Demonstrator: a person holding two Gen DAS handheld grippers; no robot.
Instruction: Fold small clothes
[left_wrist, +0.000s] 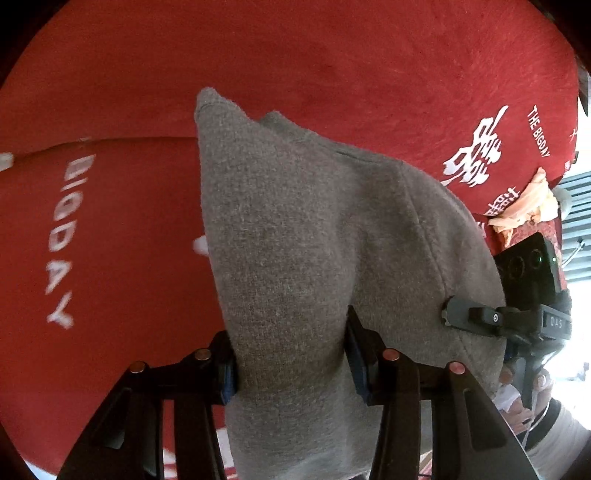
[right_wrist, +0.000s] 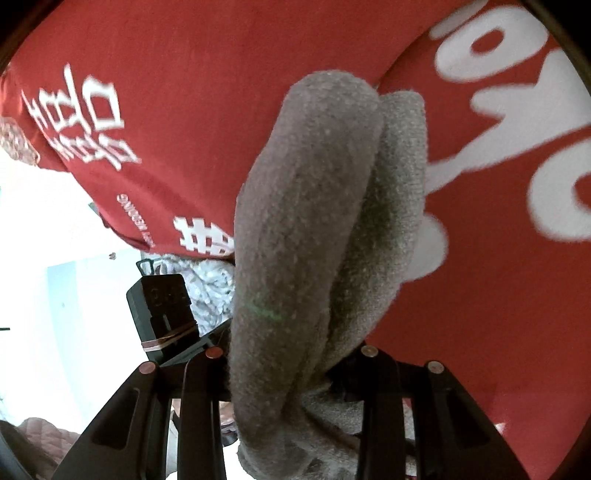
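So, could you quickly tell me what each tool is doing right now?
Left tool: closed on the grey garment.
Right tool: closed on the same grey garment.

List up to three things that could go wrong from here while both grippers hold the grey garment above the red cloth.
1. The left gripper clamps a thick bunch of the grey garment; layers may slip out.
2. At the right gripper the fabric is rolled and twisted, so the fold may set down creased.
3. The garment hangs free over the red cloth, so its edges may land misaligned.
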